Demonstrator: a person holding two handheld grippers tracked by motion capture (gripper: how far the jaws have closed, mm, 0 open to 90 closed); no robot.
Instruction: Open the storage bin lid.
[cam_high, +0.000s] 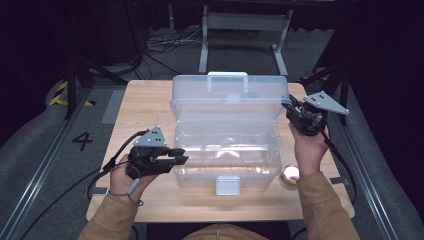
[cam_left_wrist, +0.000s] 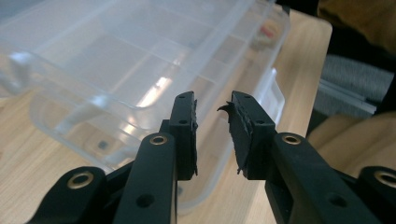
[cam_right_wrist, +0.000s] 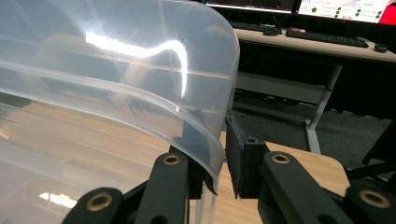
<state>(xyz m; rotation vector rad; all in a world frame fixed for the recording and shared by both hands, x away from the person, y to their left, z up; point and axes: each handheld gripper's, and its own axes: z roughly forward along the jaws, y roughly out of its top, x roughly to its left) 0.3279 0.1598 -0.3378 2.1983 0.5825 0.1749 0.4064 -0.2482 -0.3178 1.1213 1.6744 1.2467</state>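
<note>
One light wooden rectangular desk (cam_high: 150, 107), carrying everything. One large clear plastic storage box (cam_high: 227, 155) at its middle, with one hinged clear lid (cam_high: 230, 95) standing raised at the far side, one white carry handle (cam_high: 228, 75) on that lid and one pale grey front latch (cam_high: 227, 185) at the near wall. Two black hand-held grippers: left hand-held gripper (cam_high: 179, 156) just beside the box's left end, jaws parted with nothing between them, pads bare in the left gripper view (cam_left_wrist: 212, 133); right hand-held gripper (cam_high: 291, 111) at the lid's right edge, pinching that curved clear edge between its pads in the right gripper view (cam_right_wrist: 219, 158). One small round pale container (cam_high: 290, 175) with a red spot, near the box's right front corner.
</note>
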